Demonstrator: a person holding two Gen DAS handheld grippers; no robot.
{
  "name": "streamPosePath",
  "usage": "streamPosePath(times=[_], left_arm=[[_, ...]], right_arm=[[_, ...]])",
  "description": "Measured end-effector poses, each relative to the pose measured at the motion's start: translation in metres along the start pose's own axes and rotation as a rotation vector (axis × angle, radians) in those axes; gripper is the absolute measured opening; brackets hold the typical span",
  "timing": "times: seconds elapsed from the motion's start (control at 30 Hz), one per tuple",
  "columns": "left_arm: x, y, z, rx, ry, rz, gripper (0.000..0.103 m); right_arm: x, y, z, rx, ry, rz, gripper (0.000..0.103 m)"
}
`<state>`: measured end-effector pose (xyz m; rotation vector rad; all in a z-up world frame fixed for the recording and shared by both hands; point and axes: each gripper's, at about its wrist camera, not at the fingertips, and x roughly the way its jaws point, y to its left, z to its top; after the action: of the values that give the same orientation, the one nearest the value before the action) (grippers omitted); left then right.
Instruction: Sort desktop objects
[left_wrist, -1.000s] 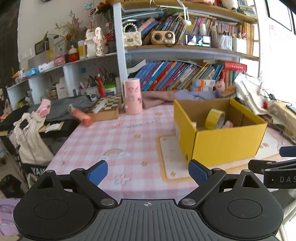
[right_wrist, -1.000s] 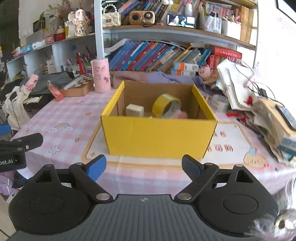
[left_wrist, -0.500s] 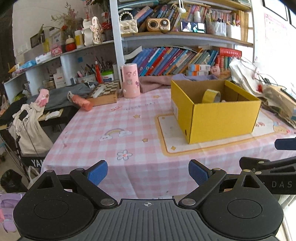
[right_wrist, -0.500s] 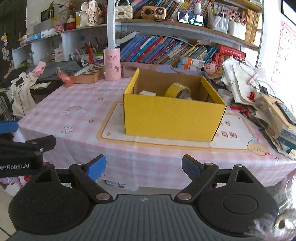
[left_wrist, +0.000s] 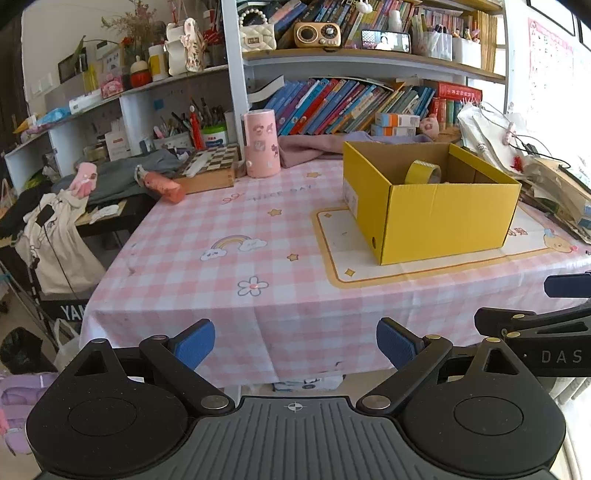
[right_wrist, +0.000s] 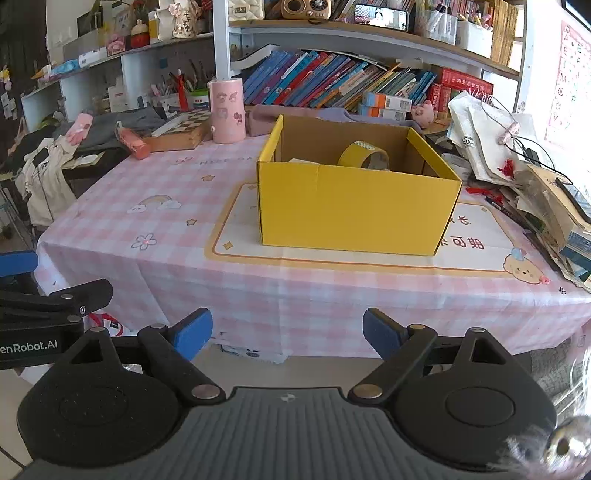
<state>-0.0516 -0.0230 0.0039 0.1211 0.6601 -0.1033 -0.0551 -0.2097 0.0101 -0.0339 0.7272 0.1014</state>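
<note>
While the open yellow cardboard box (right_wrist: 354, 206) sits on the pink checked tablecloth (left_wrist: 229, 236) holding a yellow tape roll (right_wrist: 364, 155), both the left gripper (left_wrist: 295, 341) and the right gripper (right_wrist: 287, 332), spread wide and empty, have drawn back past the table's edge.

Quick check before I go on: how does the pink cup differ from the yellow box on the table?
The pink cup is a tall upright cylinder with stickers; the yellow box is a wide, low, plain cardboard carton. The cup stands on the checked cloth near the chessboard; the box sits on the cream mat. The box is open and holds a tape roll; the cup's top is not visible. Both stand upright, and neither is held.
</note>
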Motion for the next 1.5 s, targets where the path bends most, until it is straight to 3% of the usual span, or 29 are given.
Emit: streamPosePath(times=[1.13,1.27,1.5], left_arm=[[0.0074,0.0072,0.0006,-0.041,0.01,-0.027,0.097],[0.0075,0.0074,0.001,-0.041,0.008,-0.026,0.103],[0.0073,0.0076,0.0014,-0.04,0.007,-0.025,0.103]], right_arm=[[0.001,0.0067,0.0044,-0.035,-0.003,-0.006,0.088],[0.0038,0.006,0.0058,-0.037,0.003,-0.002,0.088],[0.0056,0.0056,0.0056,-0.038,0.007,0.002,0.088]])
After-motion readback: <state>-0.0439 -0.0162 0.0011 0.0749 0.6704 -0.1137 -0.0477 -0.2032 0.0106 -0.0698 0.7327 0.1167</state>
